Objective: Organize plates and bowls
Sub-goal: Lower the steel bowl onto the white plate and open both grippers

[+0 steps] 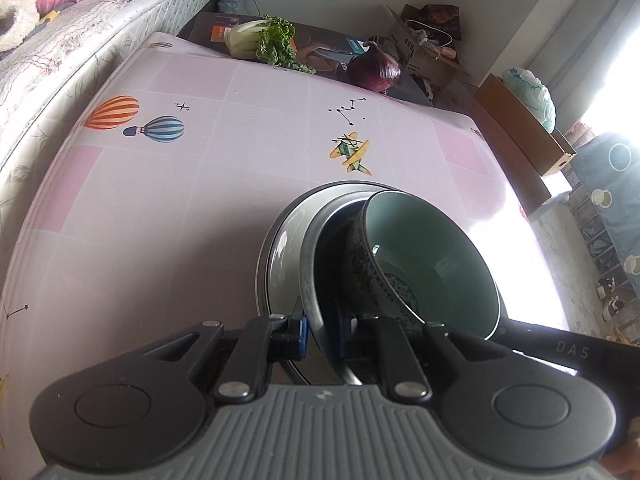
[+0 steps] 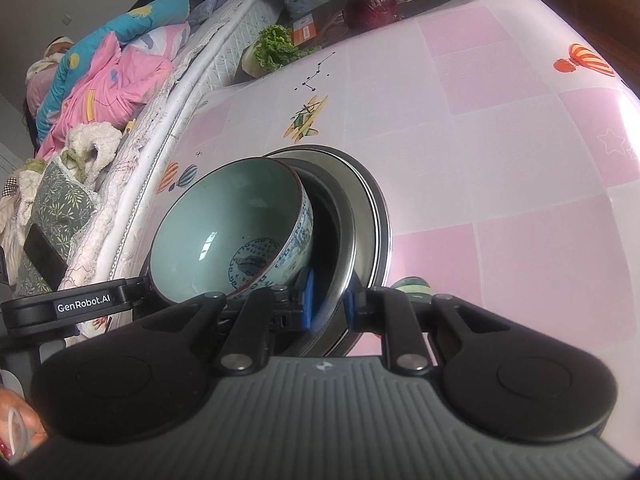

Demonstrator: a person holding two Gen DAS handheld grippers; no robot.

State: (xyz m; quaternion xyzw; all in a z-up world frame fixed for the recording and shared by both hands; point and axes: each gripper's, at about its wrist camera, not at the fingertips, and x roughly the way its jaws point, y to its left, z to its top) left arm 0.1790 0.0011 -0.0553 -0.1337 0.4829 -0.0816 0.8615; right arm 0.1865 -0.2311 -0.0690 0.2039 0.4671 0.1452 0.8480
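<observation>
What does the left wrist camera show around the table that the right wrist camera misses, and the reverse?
Only the left wrist view: a cardboard box of clutter past the far table edge, and a brown box with a pale bag on it.

Only the right wrist view: pink bedding heaped on the bed, and a patterned cushion.

Both: each gripper, left and right, shut on the metal bowl's rim, the ceramic bowl nested inside, plate beneath, the lettuce and red onion.

bowl (image 1: 432, 256) in pan (image 1: 316, 264), pan on plate (image 1: 280, 248)
</observation>
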